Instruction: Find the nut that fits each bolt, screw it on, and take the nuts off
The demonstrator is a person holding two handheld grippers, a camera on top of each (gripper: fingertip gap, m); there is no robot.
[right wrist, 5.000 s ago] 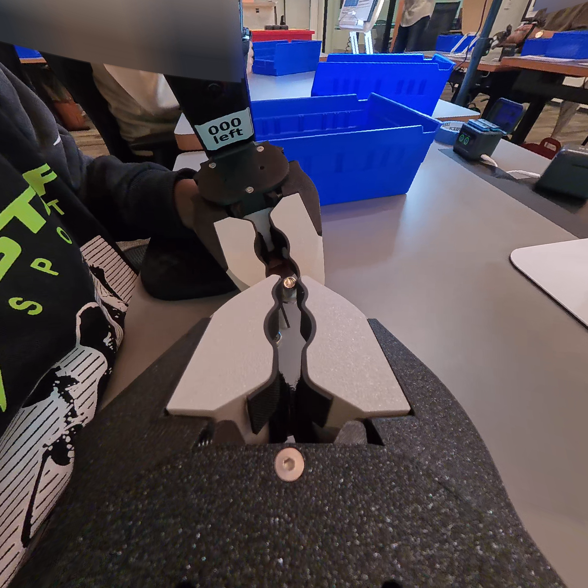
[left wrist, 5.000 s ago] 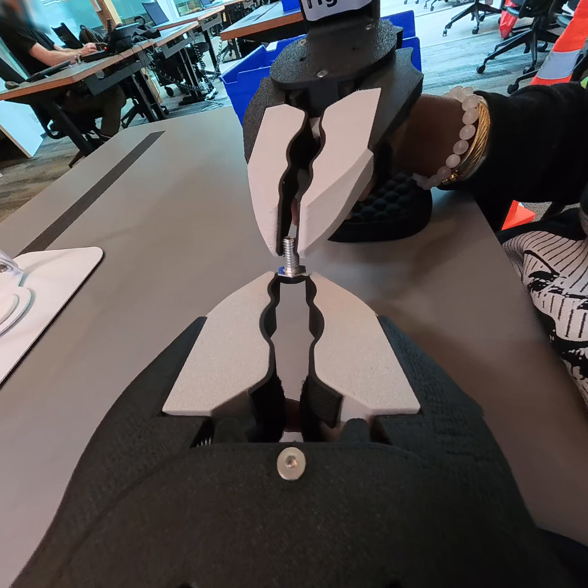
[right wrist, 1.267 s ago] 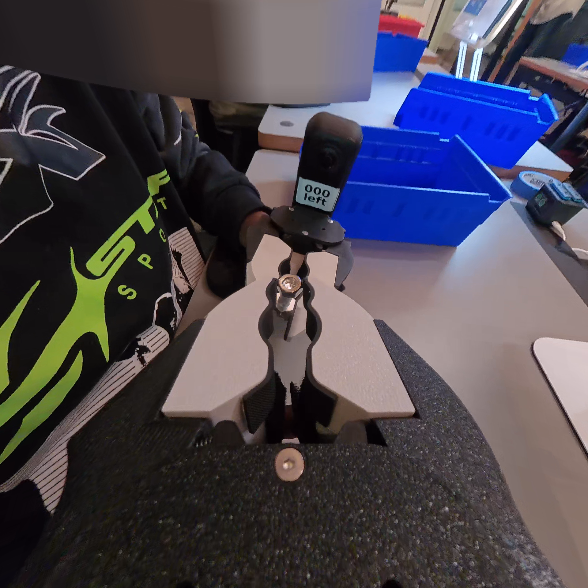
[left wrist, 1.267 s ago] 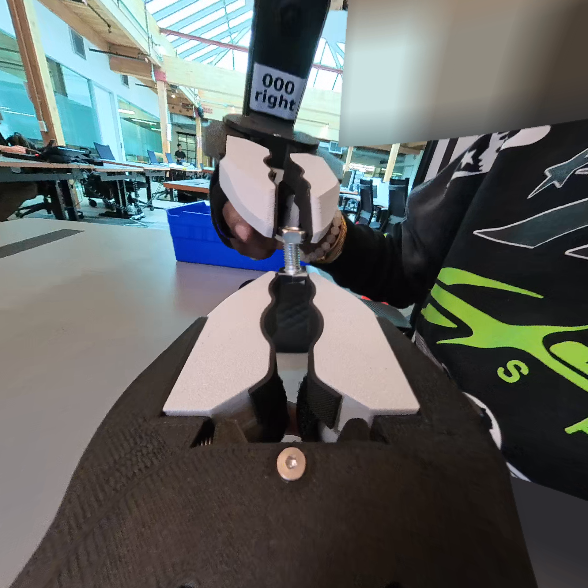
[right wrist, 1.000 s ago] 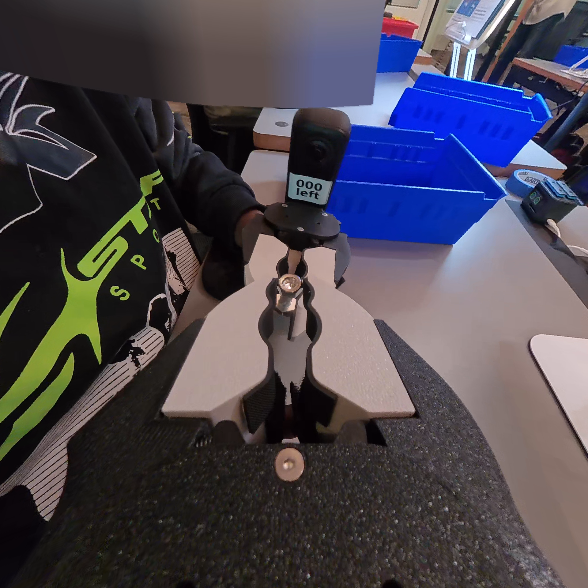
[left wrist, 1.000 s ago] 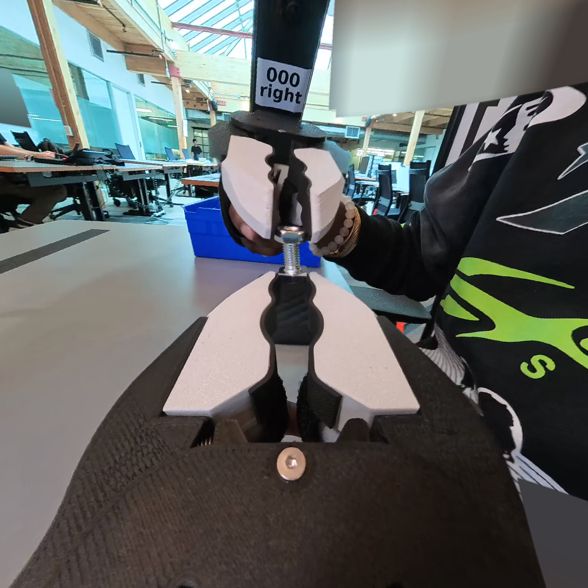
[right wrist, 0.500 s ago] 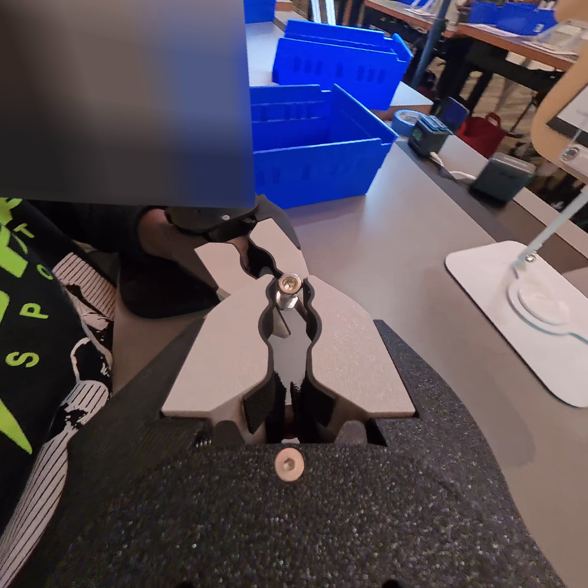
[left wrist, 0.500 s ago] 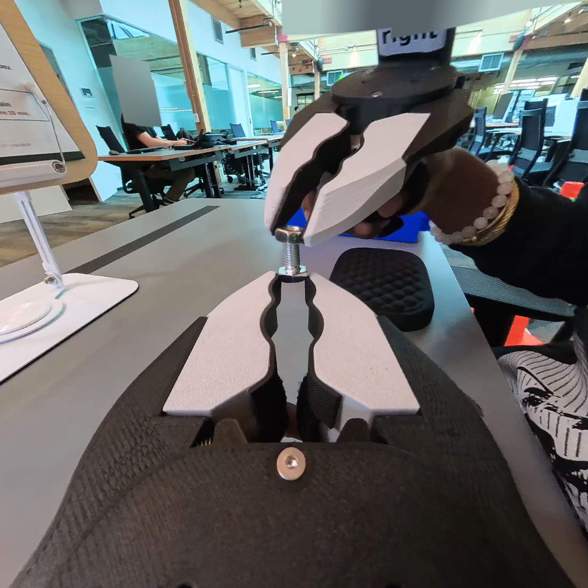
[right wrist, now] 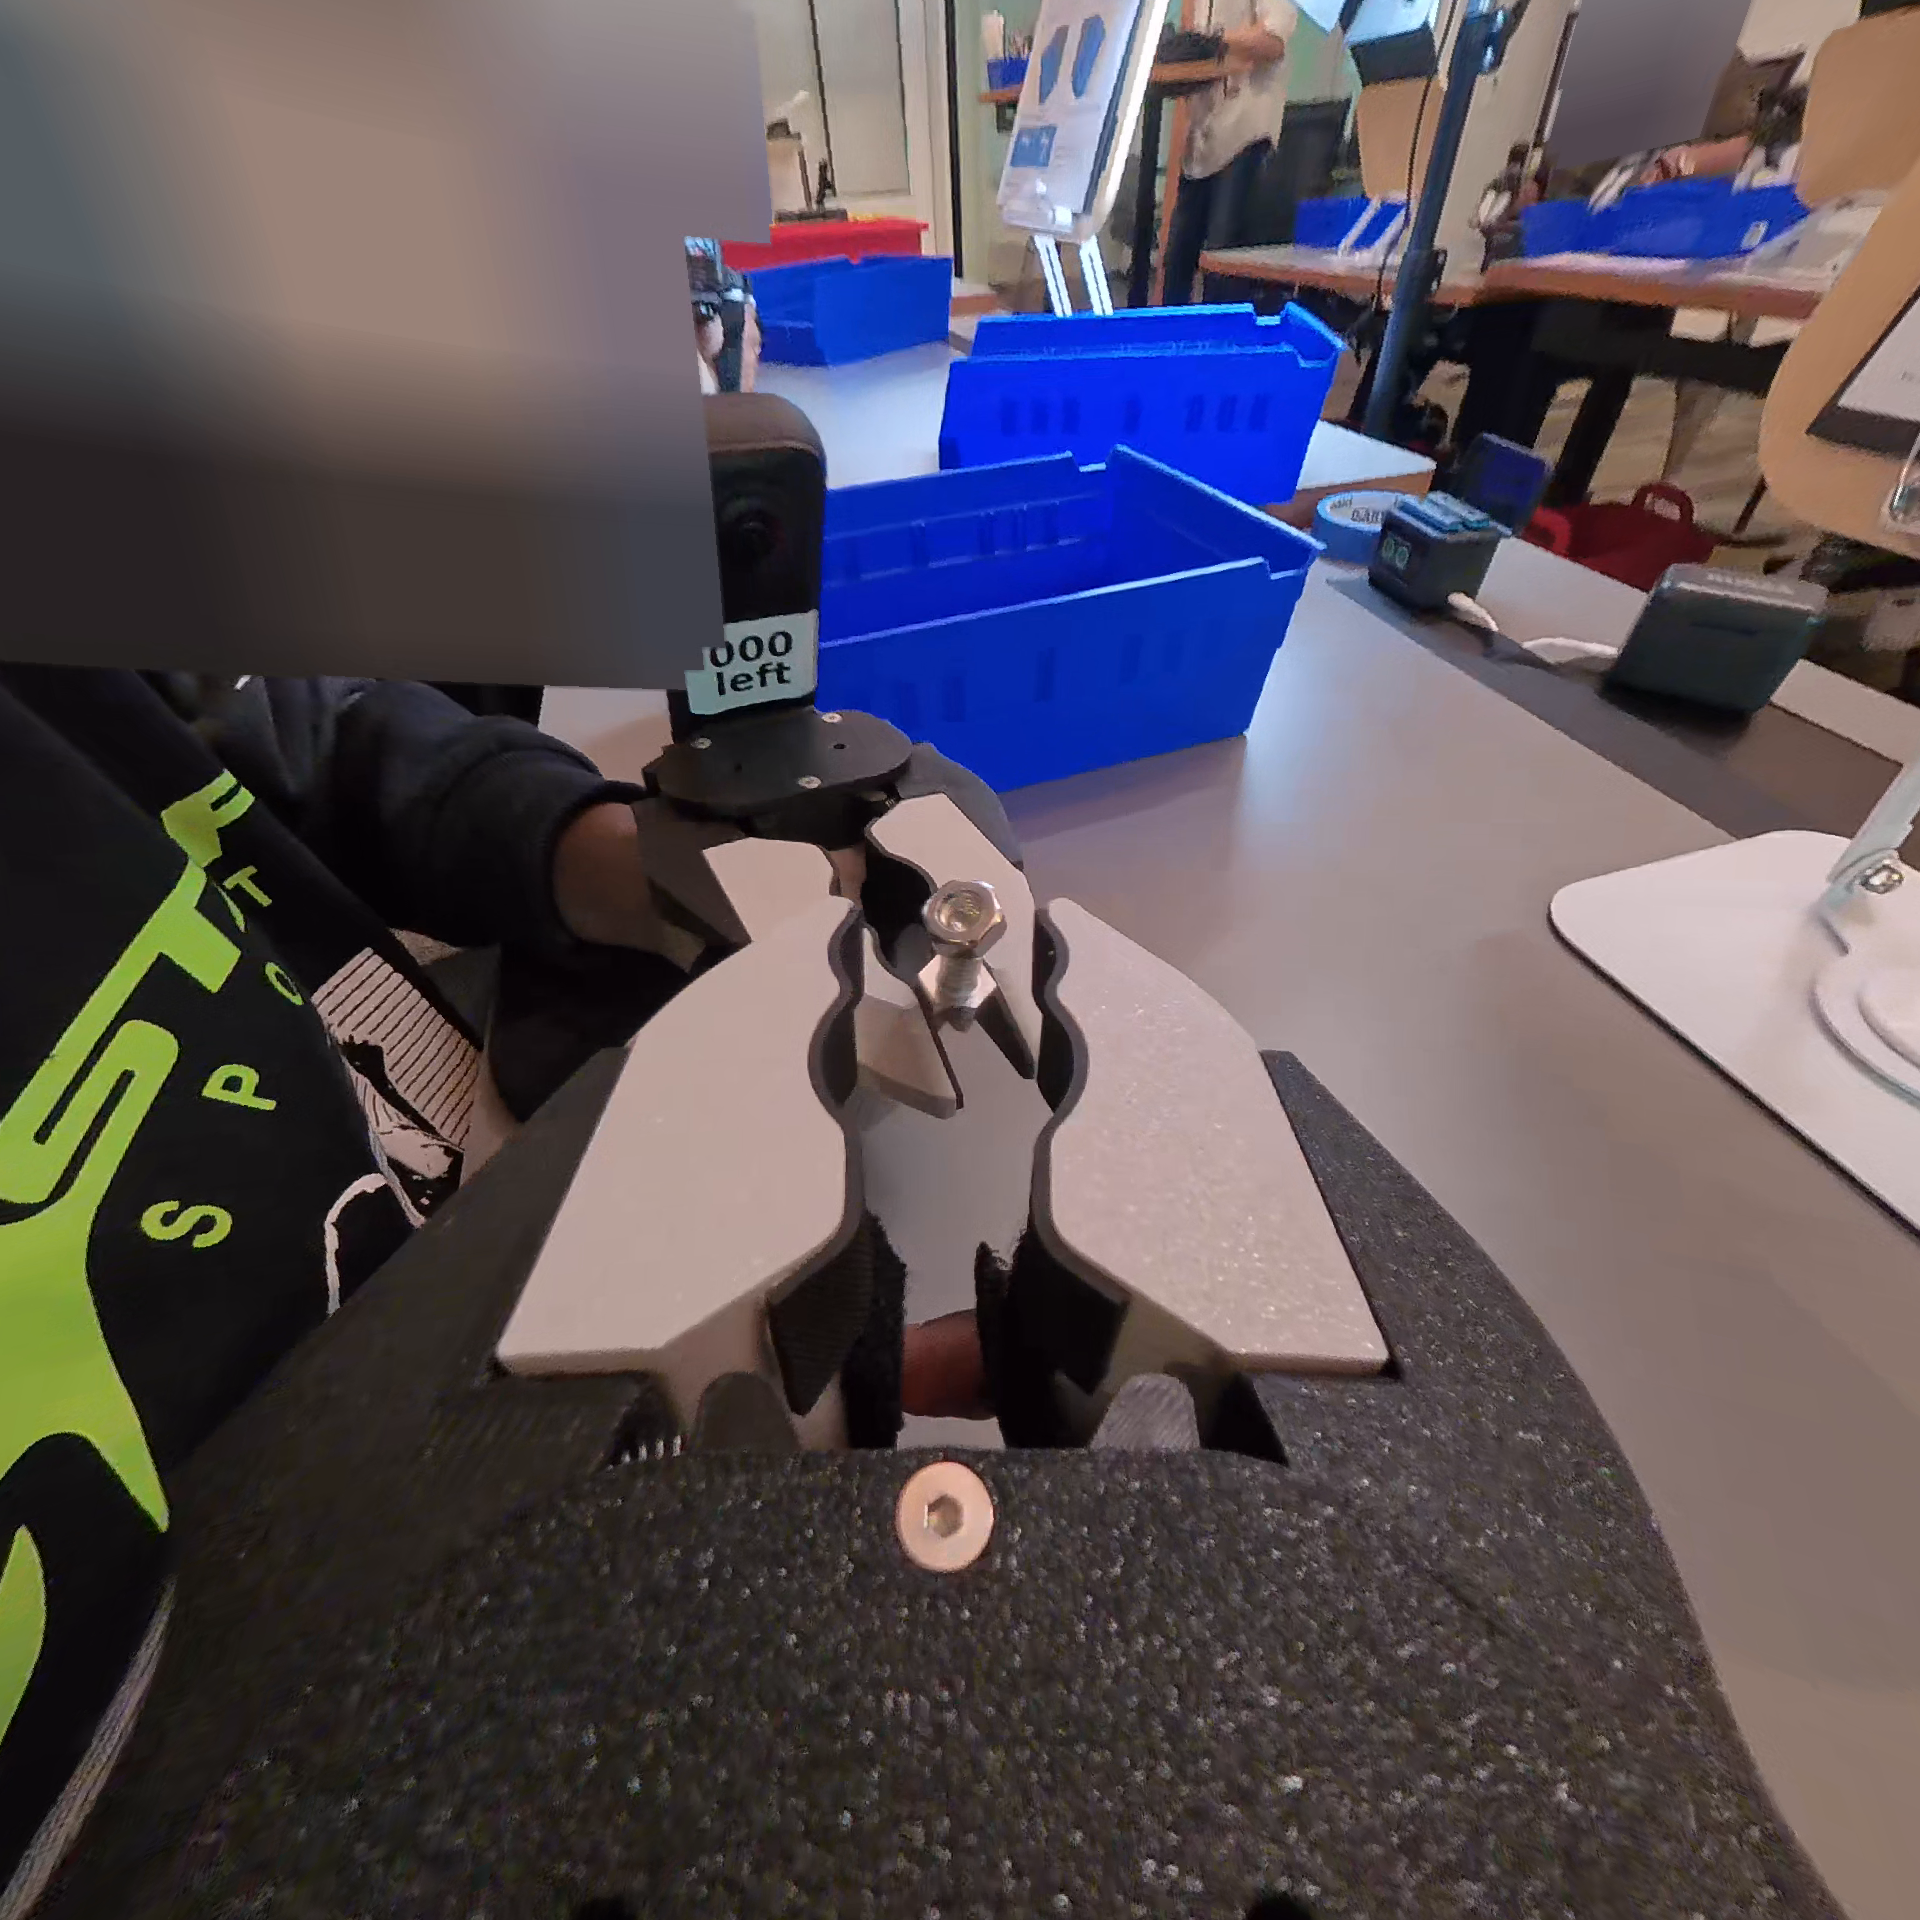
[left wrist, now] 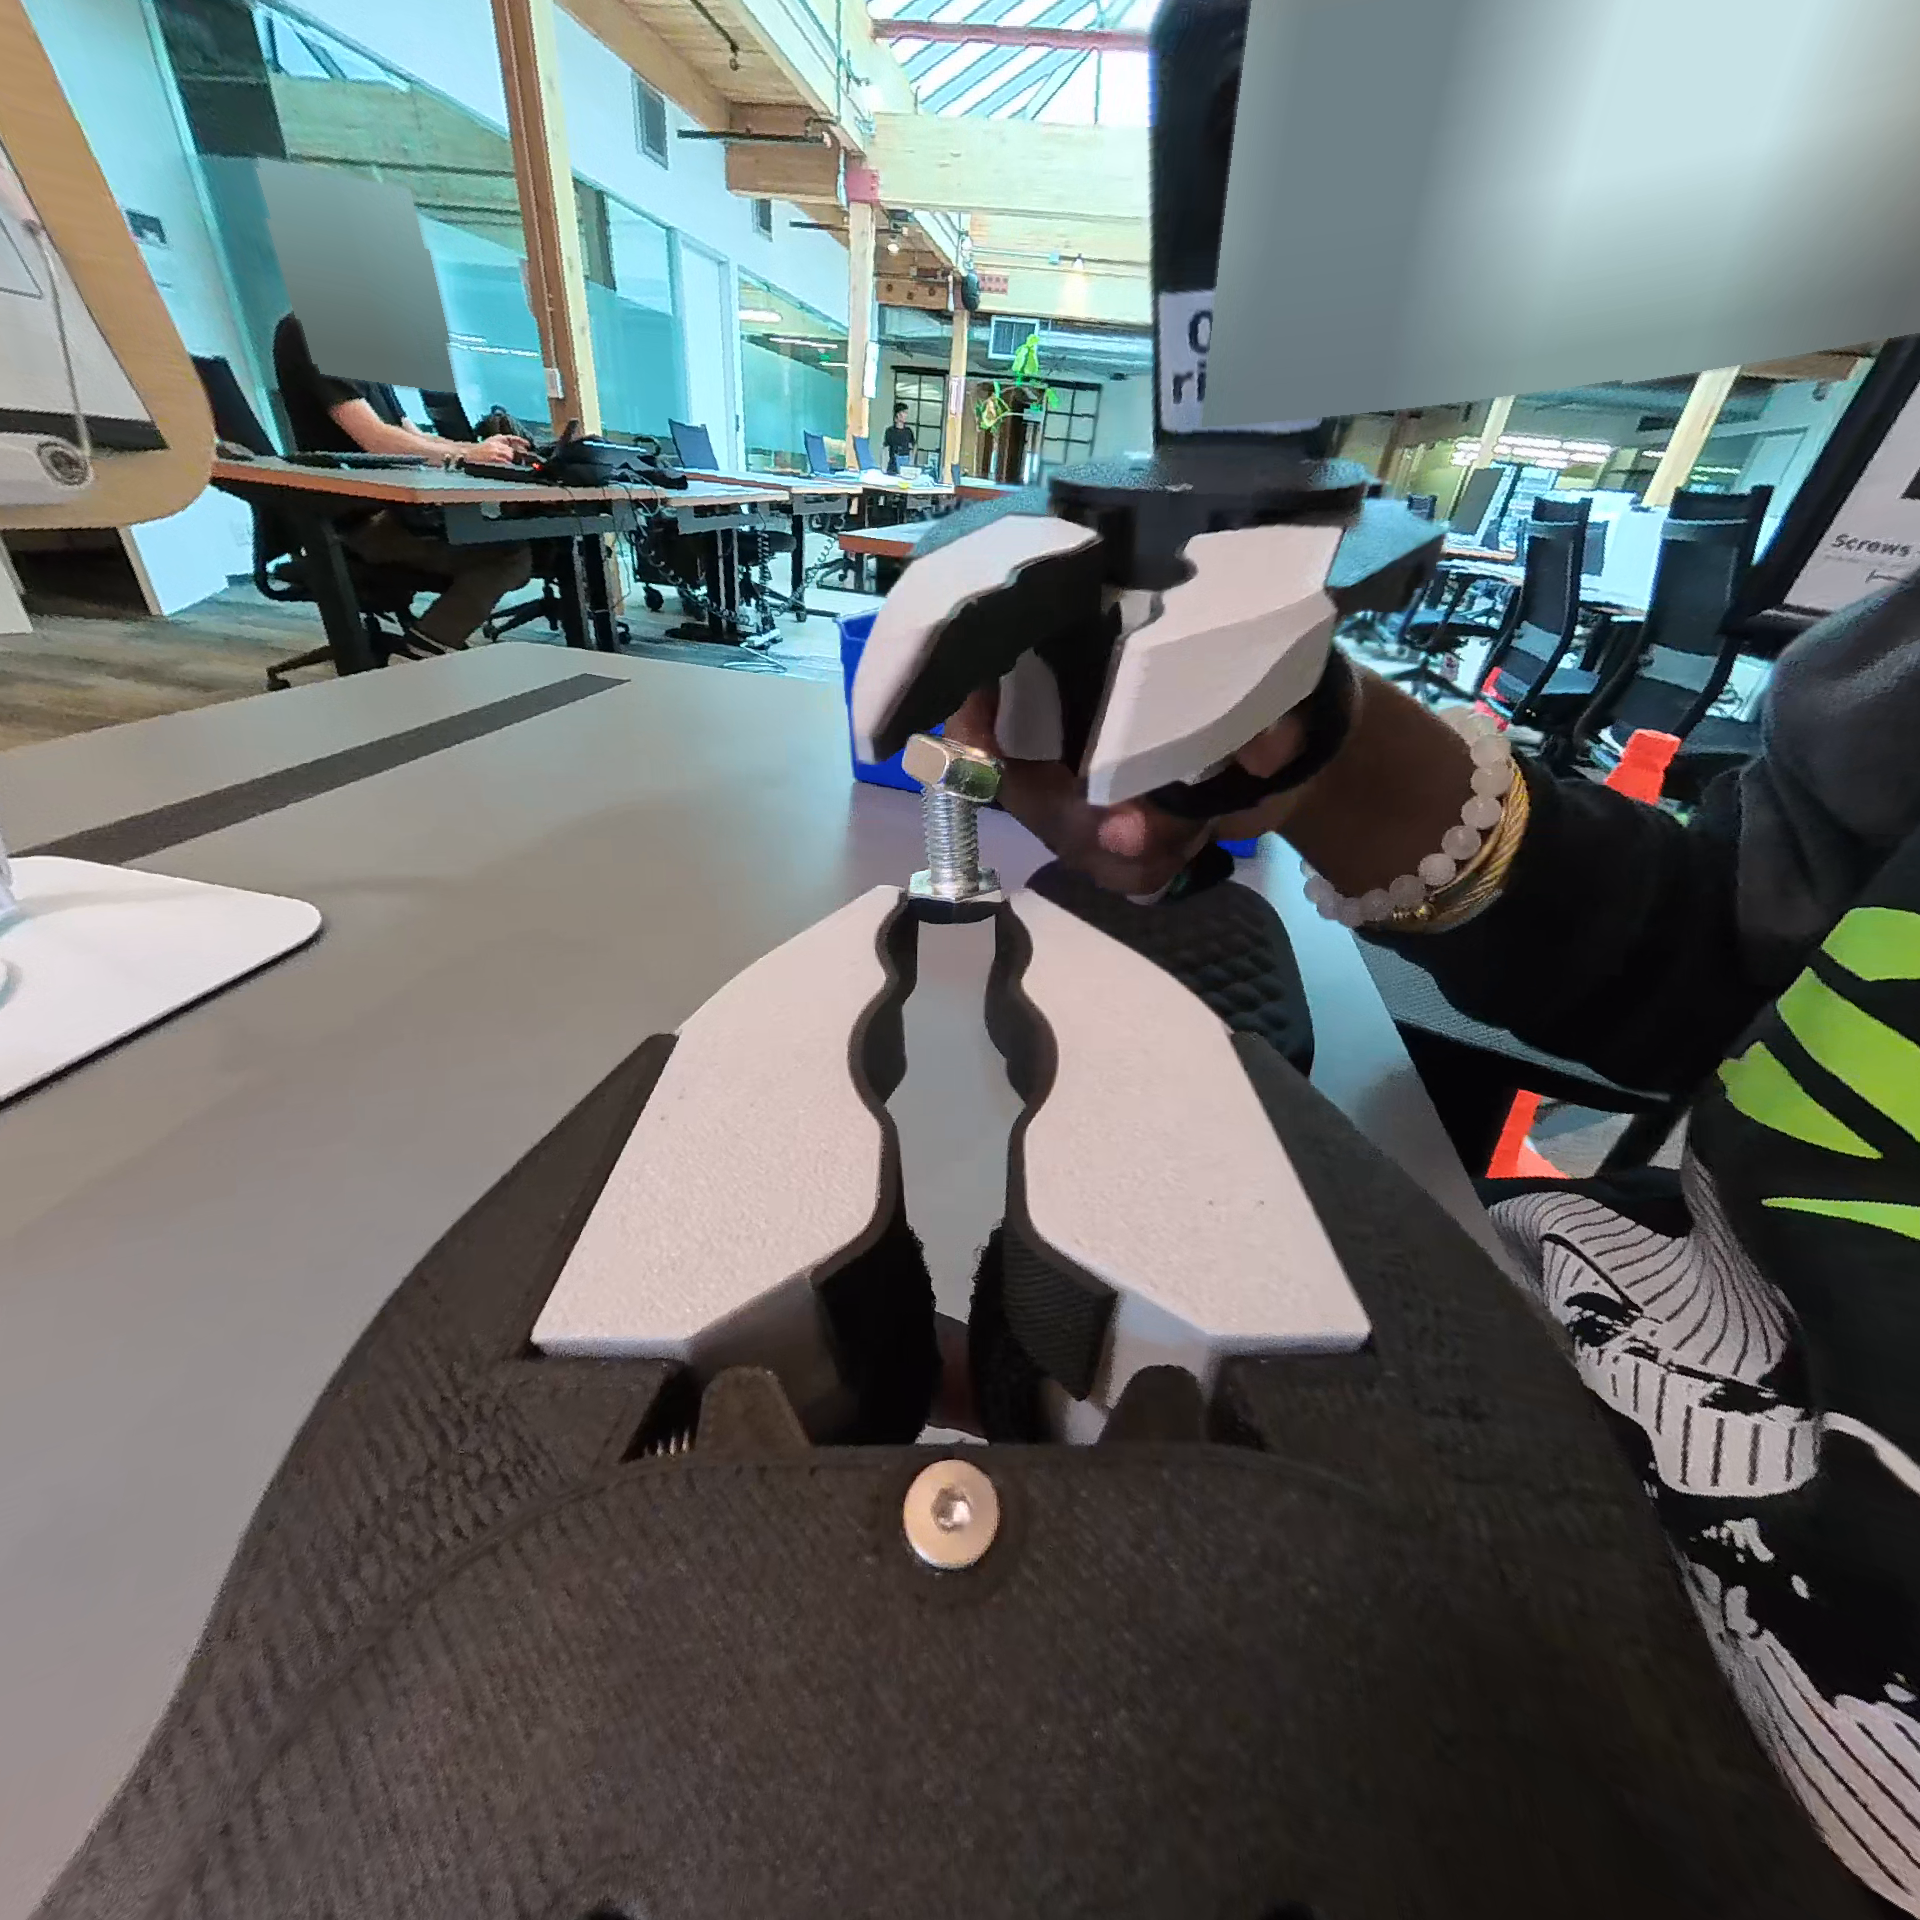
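Observation:
A silver hex bolt (left wrist: 952,821) stands upright, threaded into a nut (left wrist: 954,906) that my left gripper (left wrist: 954,914) is shut on at its fingertips. In the left wrist view my right gripper (left wrist: 997,764) hangs over the bolt from above with its jaws apart, its left fingertip (left wrist: 899,717) beside the bolt head. In the right wrist view the bolt head (right wrist: 964,914) sits between the open tips of my right gripper (right wrist: 948,925), with a gap on each side. The left gripper (right wrist: 961,1023) shows beyond it, holding the nut (right wrist: 961,1000) above the grey table (right wrist: 1403,935).
Blue bins (right wrist: 1049,623) stand at the back of the table. A white stand base lies at the side (right wrist: 1714,987), also seen in the left wrist view (left wrist: 125,956). Small dark devices (right wrist: 1714,623) and a tape roll (right wrist: 1351,514) sit behind. A person's dark sleeve (left wrist: 1621,935) is close. Both grippers' tips are close together, under 4 cm apart.
My right gripper was shut on the bolt head and has now opened around it. Both grippers have swung, so the backgrounds shifted. The left gripper still holds the nut.

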